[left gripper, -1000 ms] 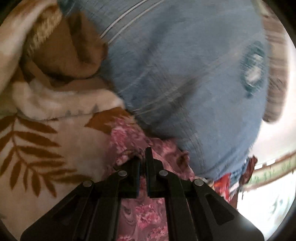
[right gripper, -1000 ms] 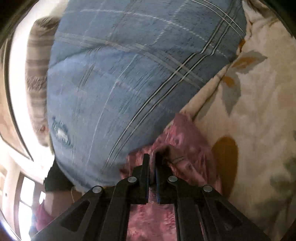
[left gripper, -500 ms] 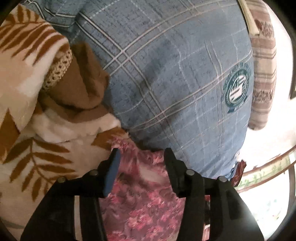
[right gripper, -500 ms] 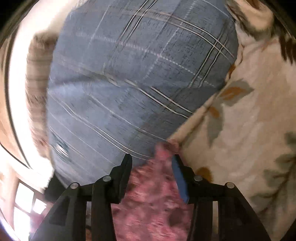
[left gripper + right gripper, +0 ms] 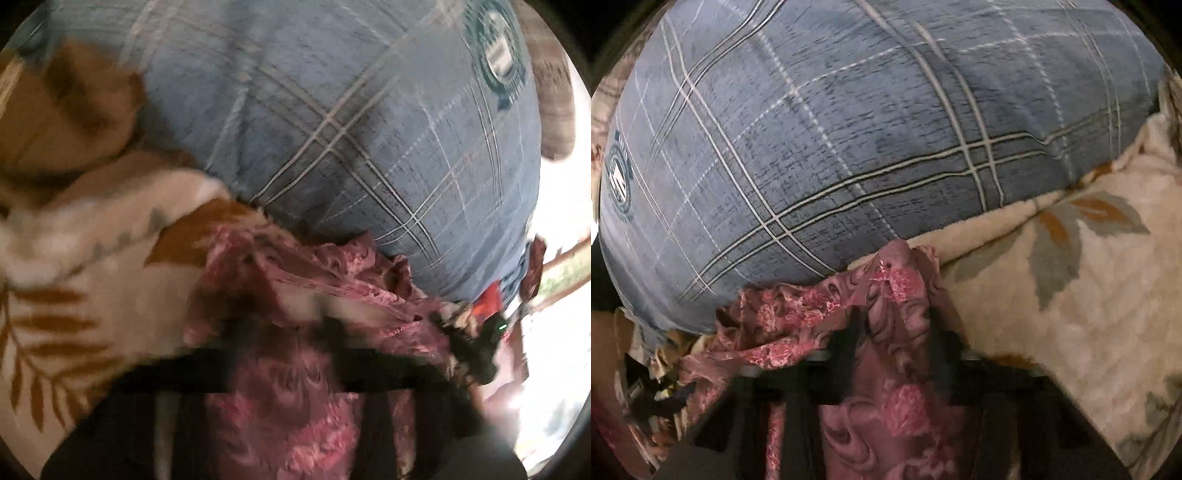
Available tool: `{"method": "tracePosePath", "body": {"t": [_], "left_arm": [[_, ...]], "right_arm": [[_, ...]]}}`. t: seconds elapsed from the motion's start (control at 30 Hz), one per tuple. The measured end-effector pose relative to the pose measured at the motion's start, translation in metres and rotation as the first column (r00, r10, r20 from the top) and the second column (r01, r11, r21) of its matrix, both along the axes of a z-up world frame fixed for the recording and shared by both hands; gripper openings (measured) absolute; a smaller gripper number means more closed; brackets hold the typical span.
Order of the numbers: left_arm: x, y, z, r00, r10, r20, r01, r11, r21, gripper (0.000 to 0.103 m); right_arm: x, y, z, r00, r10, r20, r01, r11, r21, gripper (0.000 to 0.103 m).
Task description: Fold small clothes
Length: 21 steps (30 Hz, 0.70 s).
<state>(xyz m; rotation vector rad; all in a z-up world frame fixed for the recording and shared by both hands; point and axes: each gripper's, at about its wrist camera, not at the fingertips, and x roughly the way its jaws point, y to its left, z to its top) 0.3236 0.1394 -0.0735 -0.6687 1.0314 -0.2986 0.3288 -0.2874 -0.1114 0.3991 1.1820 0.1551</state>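
A pink floral garment (image 5: 295, 369) lies bunched on a cream leaf-print blanket (image 5: 74, 325), against a big blue plaid pillow (image 5: 351, 129). My left gripper (image 5: 288, 332) is open; its fingers straddle the cloth, blurred. In the right wrist view the same garment (image 5: 897, 406) lies between the open fingers of my right gripper (image 5: 894, 328), its far edge (image 5: 901, 266) touching the pillow (image 5: 849, 129). The other gripper shows at the far left of that view (image 5: 639, 398).
The pillow fills the far side of both views. The blanket (image 5: 1071, 314) spreads to the right in the right wrist view. A brown folded blanket part (image 5: 62, 110) lies at upper left. A bright window area (image 5: 554, 332) is at far right.
Both grippers were shut on the garment's edge one second ago. They opened half a second ago and have since drawn back a little, leaving the cloth lying.
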Motion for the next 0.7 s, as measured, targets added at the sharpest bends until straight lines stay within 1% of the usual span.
{"method": "tracePosePath", "body": {"t": [0.03,0.1,0.13,0.17,0.2,0.23,0.27,0.3,0.37,0.4,0.43,0.47,0.5,0.53,0.57,0.6,0.63,0.67,0.7], "left_arm": [[0.002,0.0,0.002,1.0,0.007,0.011,-0.007,1.0,0.002,0.001],[0.008,0.004,0.006,0.998,0.05,0.035,-0.051,0.998,0.03,0.001],[0.013,0.007,0.007,0.997,0.067,0.033,-0.068,0.997,0.035,0.001],[0.018,0.009,0.005,0.996,0.089,0.019,-0.089,0.995,0.04,0.001],[0.024,0.014,0.001,0.992,0.122,-0.005,-0.122,0.992,0.045,0.001],[0.028,0.017,-0.003,0.989,0.143,-0.024,-0.142,0.989,0.039,0.001],[0.031,0.021,-0.007,0.985,0.162,-0.052,-0.161,0.987,0.03,0.001],[0.033,0.025,-0.01,0.981,0.175,-0.082,-0.175,0.984,0.007,0.002],[0.029,0.036,-0.011,0.976,0.192,-0.101,-0.198,0.979,-0.055,0.002],[0.025,0.04,-0.009,0.976,0.196,-0.091,-0.203,0.977,-0.071,0.008],[0.019,0.045,-0.005,0.98,0.189,-0.064,-0.195,0.977,-0.088,0.018],[0.012,0.049,0.0,0.983,0.176,-0.041,-0.18,0.979,-0.095,0.024],[0.007,0.051,0.003,0.985,0.172,-0.024,-0.173,0.98,-0.101,0.035],[0.0,0.052,0.006,0.986,0.167,-0.004,-0.167,0.981,-0.098,0.042],[-0.005,0.052,0.007,0.986,0.164,-0.005,-0.164,0.984,-0.07,0.043],[-0.007,0.047,0.006,0.987,0.159,-0.021,-0.159,0.987,-0.016,0.043],[-0.01,0.043,0.004,0.989,0.142,-0.037,-0.141,0.99,0.022,0.043],[-0.016,0.04,0.004,0.992,0.116,-0.041,-0.115,0.993,0.016,0.043],[-0.024,0.036,0.005,0.995,0.091,-0.031,-0.091,0.996,-0.006,0.043]], "right_arm": [[0.001,0.001,0.005,1.0,0.0,0.022,-0.001,1.0,0.008,0.005],[-0.003,-0.009,0.023,0.993,-0.031,0.112,0.021,0.995,0.093,0.005],[-0.005,-0.021,0.032,0.983,-0.084,0.166,0.057,0.985,0.164,0.005],[-0.005,-0.03,0.035,0.974,-0.134,0.184,0.095,0.974,0.205,0.005],[-0.003,-0.036,0.033,0.971,-0.162,0.177,0.122,0.968,0.219,0.005],[0.0,-0.041,0.026,0.971,-0.187,0.151,0.153,0.965,0.212,0.005],[0.003,-0.044,0.016,0.975,-0.192,0.109,0.17,0.968,0.185,0.005],[0.006,-0.044,-0.002,0.98,-0.195,0.031,0.189,0.973,0.134,0.005],[0.005,-0.043,-0.024,0.98,-0.189,-0.06,0.194,0.976,0.1,0.008],[0.001,-0.042,-0.027,0.98,-0.187,-0.066,0.193,0.976,0.101,0.011],[-0.003,-0.044,-0.026,0.98,-0.193,-0.055,0.198,0.974,0.108,0.012],[-0.009,-0.046,-0.024,0.979,-0.2,-0.035,0.203,0.97,0.135,0.014],[-0.014,-0.048,-0.022,0.978,-0.205,-0.024,0.206,0.964,0.169,0.016],[-0.019,-0.052,-0.021,0.977,-0.211,-0.017,0.21,0.958,0.193,0.02],[-0.022,-0.054,-0.021,0.977,-0.211,-0.019,0.211,0.962,0.173,0.021],[-0.025,-0.057,-0.02,0.978,-0.208,-0.023,0.209,0.968,0.14,0.021],[-0.026,-0.06,-0.017,0.978,-0.207,-0.022,0.208,0.969,0.13,0.021],[-0.03,-0.063,-0.013,0.977,-0.213,-0.014,0.213,0.968,0.133,0.021],[-0.041,-0.068,-0.003,0.974,-0.224,0.015,0.219,0.962,0.163,0.021]]}}
